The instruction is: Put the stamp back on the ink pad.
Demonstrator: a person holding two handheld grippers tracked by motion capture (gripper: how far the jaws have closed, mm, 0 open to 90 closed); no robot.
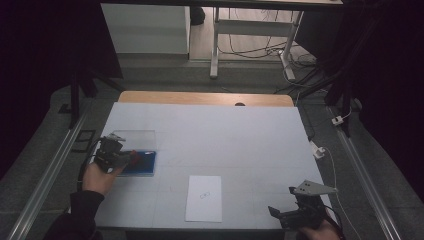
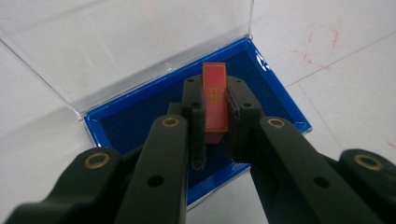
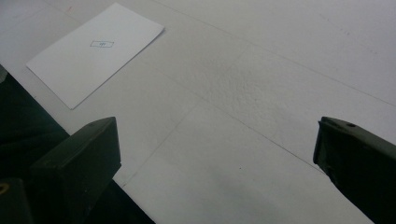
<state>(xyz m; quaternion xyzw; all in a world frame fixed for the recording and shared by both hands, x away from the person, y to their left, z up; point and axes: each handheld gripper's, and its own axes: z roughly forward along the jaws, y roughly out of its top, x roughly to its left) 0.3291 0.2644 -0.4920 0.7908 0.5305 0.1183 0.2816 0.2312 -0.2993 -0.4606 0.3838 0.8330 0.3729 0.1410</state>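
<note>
Left of the high view: left gripper [image 1: 131, 157] clamped on a small red block [image 2: 215, 100], held upright over the blue tray of an open case [image 2: 275, 86] on the desk [image 1: 240, 135]; clear lid [image 2: 116, 42] lies flat behind it. Centre bottom: white sheet [image 1: 204, 198] lying flat. Lower right: right gripper [image 1: 278, 215], jaws wide apart, nothing between them, above bare desk.

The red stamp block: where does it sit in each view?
High view: red stamp block at left, in the left tongs, over the blue tray.
Left gripper view: centre, clamped between the jaws.
Right gripper view: not in it.
Shared landmark: the blue tray.
</note>
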